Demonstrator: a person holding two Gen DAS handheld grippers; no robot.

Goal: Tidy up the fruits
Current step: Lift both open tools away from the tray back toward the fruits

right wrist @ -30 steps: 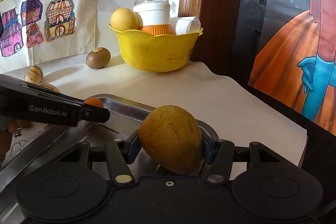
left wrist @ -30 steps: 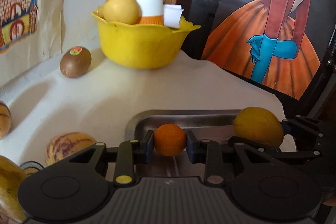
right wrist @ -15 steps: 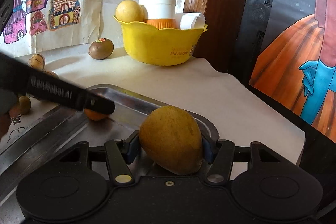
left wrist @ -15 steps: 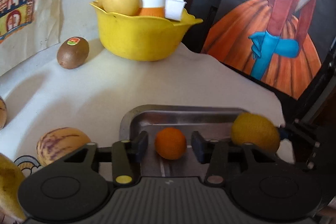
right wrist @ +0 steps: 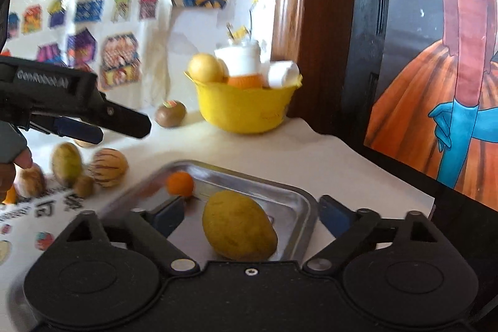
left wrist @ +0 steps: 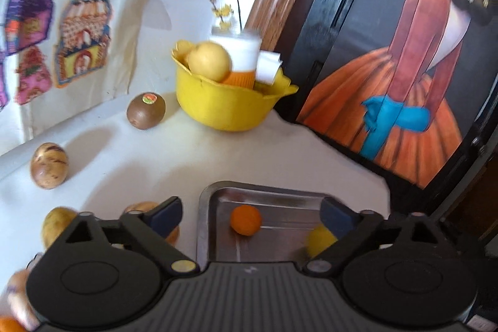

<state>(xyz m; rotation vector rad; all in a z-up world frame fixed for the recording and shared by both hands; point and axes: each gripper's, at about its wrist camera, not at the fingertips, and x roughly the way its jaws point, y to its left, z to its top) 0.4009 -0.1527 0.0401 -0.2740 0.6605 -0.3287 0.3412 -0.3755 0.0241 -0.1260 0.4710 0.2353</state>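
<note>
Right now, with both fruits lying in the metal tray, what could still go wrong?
1. The small round orange fruit lies loose on the shiny metal tray; it may roll, perhaps into the large yellow-brown oval fruit.
2. The right tongs, jaws just opened, straddle that fruit; pulling back could nudge it.
3. The left tongs hang above crowded striped fruits.

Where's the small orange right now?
The small orange lies loose in the metal tray, near its far left corner in the right wrist view, beyond the larger yellow fruit and clear of both hand-held grippers.
</note>
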